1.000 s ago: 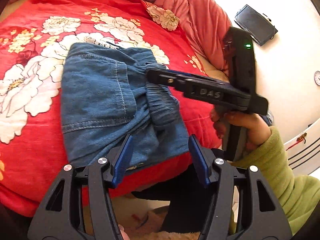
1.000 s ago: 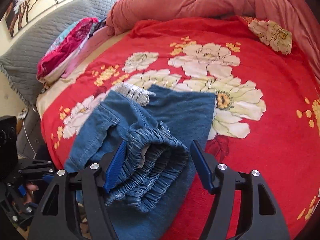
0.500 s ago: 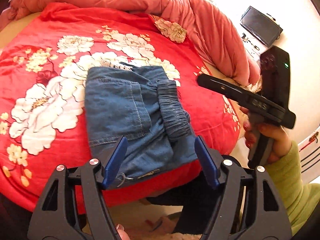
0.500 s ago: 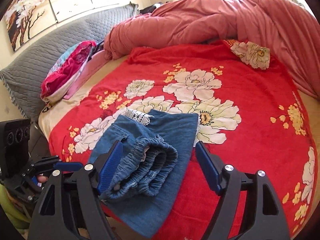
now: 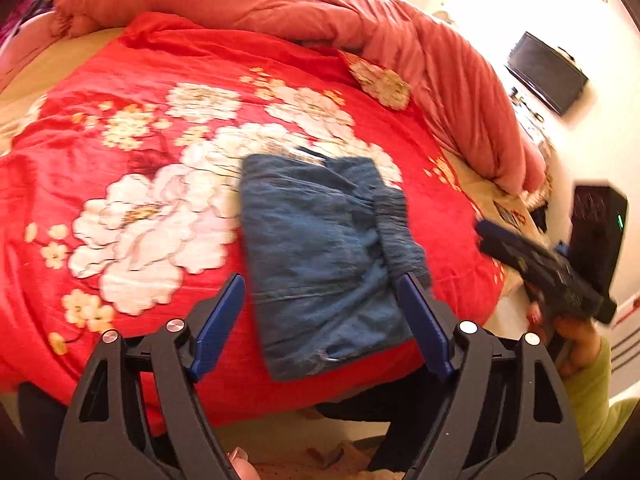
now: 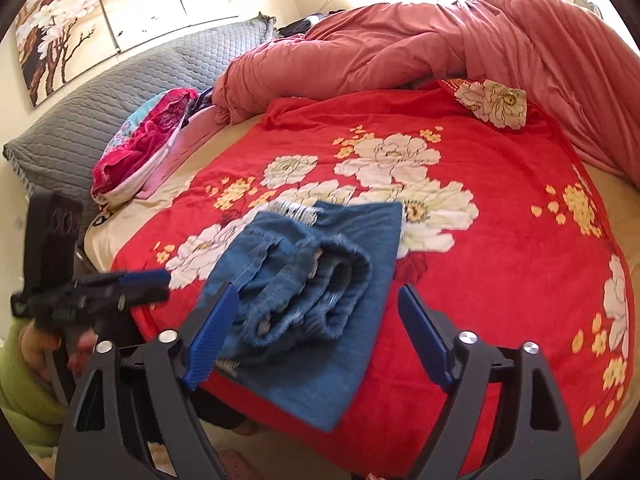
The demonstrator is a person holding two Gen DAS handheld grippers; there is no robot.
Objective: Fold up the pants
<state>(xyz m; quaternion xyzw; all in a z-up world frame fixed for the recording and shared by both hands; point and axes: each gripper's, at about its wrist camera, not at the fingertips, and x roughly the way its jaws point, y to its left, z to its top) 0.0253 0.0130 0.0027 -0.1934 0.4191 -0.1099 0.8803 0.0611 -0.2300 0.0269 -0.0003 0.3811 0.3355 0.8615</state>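
Note:
The blue denim pants (image 5: 320, 256) lie folded into a compact rectangle near the front edge of the red flowered blanket (image 5: 132, 184). Their elastic waistband (image 6: 320, 292) is rolled on top, toward the near side. My left gripper (image 5: 320, 320) hangs above and in front of the bundle, its jaws opening with nothing between the blue pads. My right gripper (image 6: 316, 332) is likewise drawn back from the pants (image 6: 344, 240), jaws opening and empty. In the left wrist view the right gripper (image 5: 484, 232) shows blurred at the right, held by a hand in a green sleeve.
A bunched pink duvet (image 6: 440, 48) fills the far side of the bed. A grey quilted pillow (image 6: 100, 112) and a pile of pink and blue clothes (image 6: 148, 136) lie at the far left. A dark screen (image 5: 546, 72) hangs on the white wall. The bed's front edge drops to the floor (image 5: 280, 432).
Both grippers have pulled back and up from the folded pants, which now look smaller and lie free. Both pairs of jaws have spread wider. The right gripper left the waistband it was over.

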